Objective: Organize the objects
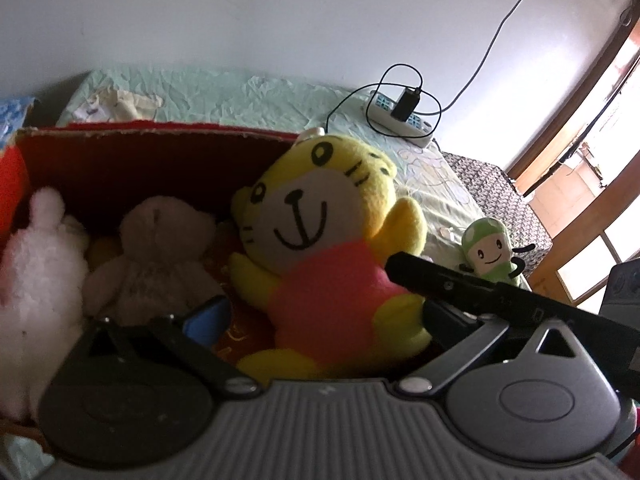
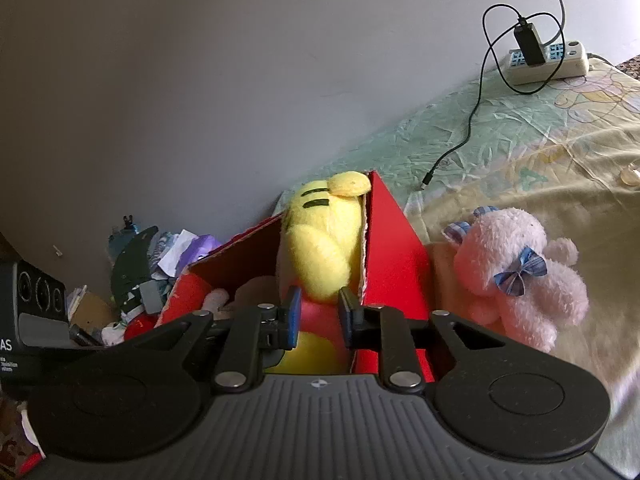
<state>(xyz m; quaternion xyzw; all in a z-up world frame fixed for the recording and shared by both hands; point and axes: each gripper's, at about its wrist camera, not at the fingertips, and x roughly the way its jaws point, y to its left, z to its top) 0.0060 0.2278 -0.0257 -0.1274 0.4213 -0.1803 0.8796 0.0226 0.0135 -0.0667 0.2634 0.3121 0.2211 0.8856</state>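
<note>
A pale wall [image 1: 280,20] backs a bed [image 2: 520,140] spread with a crumpled green-yellow sheet, where a red cardboard box [image 2: 394,248] stands open. Inside it sits the yellow tiger plush [image 1: 320,240] in its pink shirt, propped against the box's right wall.

The left gripper [image 1: 320,304] tilts down over the box, its jaws spread wide to either side of the tiger and clear of it. The right gripper [image 2: 318,314] points more shallowly at the tiger's back; its jaws stand narrow with a slim gap, apparently not pinching the plush, though the blue pads [image 2: 295,312] partly hide the contact.

Only the left view shows a white plush [image 1: 36,264] and a beige bear [image 1: 160,256] in the box, and a small green doll [image 1: 492,252] on the bed. Only the right view shows a pink lamb plush [image 2: 520,272] beside the box. A power strip [image 2: 548,62] lies far back.
</note>
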